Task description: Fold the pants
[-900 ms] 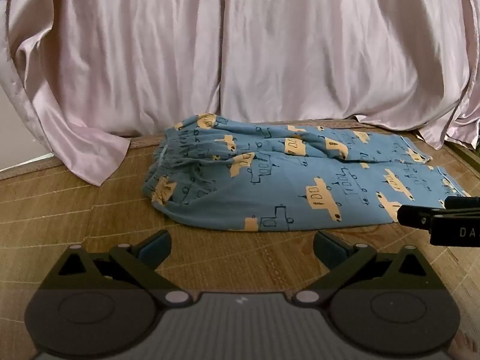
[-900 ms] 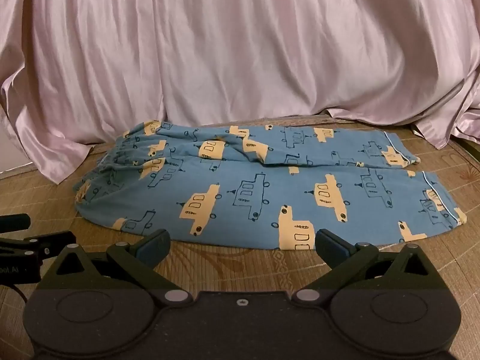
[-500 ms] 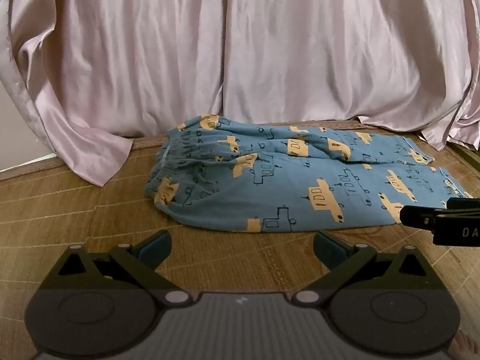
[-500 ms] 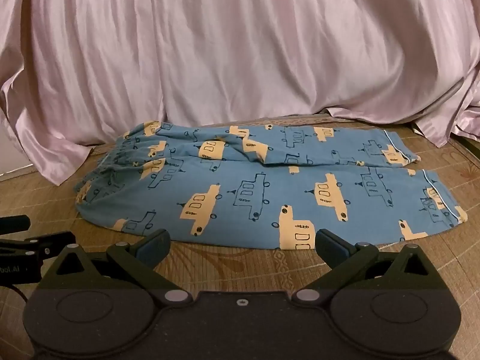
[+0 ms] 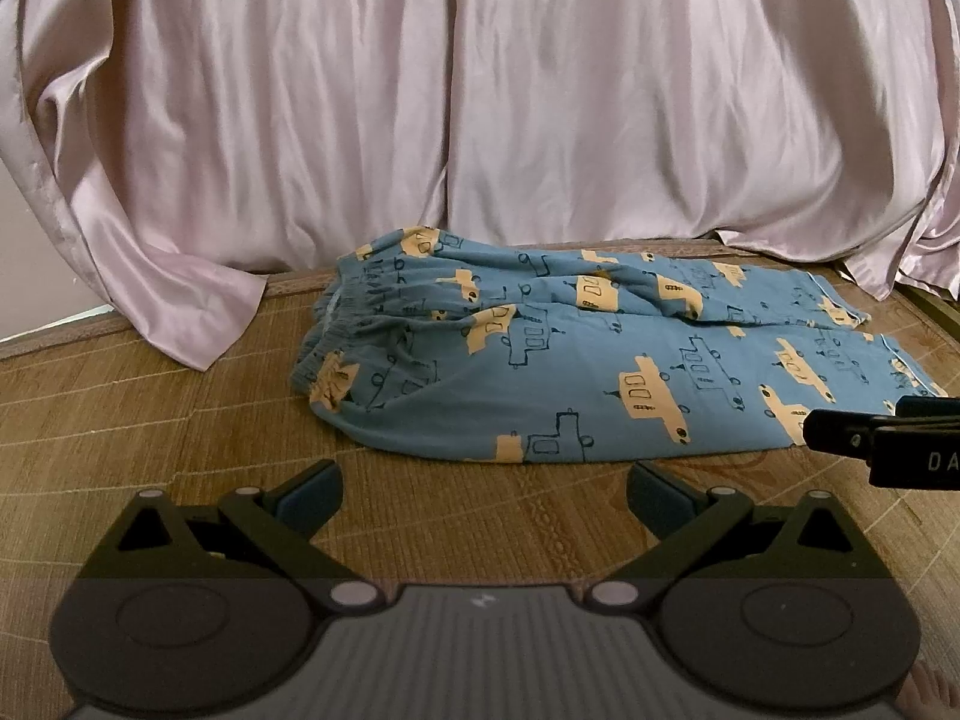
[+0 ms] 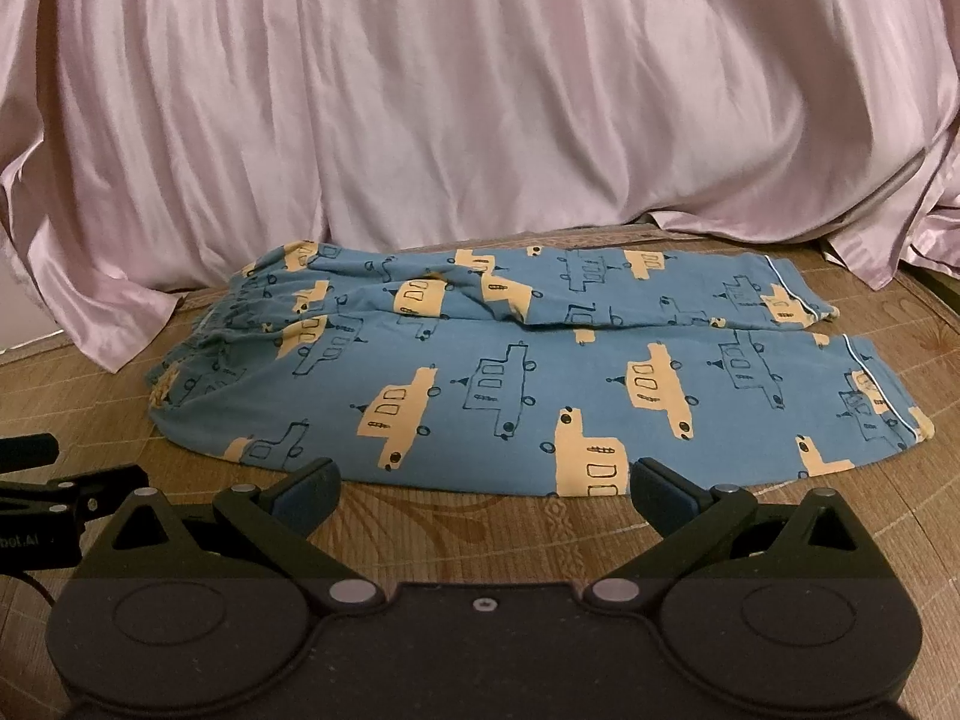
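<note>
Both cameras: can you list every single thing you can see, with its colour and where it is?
pajama pants: one, blue with yellow car and boat print, flat on the mat, waistband to the left, legs to the right.
woven mat: one, brown, under the pants.
satin curtain: pale pink, hanging behind, hem resting on the mat.
left gripper: one, black, open, just short of the pants' near edge.
right gripper: one, black, open, at the pants' near edge.
</note>
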`<move>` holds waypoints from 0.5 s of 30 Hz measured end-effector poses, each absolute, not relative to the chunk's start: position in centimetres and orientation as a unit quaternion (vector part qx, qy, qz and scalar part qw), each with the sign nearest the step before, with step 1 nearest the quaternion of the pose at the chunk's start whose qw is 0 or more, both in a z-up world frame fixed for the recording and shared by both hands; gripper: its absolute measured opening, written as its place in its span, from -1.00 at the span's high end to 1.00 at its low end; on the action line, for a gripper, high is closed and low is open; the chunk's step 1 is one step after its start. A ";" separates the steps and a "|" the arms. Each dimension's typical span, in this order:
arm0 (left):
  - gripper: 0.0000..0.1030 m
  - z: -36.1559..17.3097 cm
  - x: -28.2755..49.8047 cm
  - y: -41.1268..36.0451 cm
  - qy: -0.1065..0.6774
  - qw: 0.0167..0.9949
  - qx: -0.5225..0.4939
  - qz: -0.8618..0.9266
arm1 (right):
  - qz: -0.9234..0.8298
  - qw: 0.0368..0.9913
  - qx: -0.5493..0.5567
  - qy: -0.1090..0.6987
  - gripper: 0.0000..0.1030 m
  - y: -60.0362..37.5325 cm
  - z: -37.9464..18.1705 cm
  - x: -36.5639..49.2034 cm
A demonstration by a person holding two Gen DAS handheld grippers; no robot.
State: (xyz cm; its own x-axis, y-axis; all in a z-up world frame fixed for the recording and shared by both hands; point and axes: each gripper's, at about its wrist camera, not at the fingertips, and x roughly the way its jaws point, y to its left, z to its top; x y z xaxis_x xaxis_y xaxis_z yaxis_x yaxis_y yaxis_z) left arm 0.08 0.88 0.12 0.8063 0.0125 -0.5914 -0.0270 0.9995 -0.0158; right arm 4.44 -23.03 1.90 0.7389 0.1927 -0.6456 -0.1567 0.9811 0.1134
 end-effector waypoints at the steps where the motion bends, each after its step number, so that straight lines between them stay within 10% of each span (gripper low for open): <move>1: -1.00 0.1 0.1 0.6 0.311 0.950 -0.011 0.012 | 0.093 0.932 0.026 0.349 -0.99 -23.0 1.9 4.4; 15: -1.00 0.2 0.0 0.3 0.310 0.951 -0.011 0.016 | 0.094 0.932 0.026 0.348 -0.99 -23.1 1.9 4.4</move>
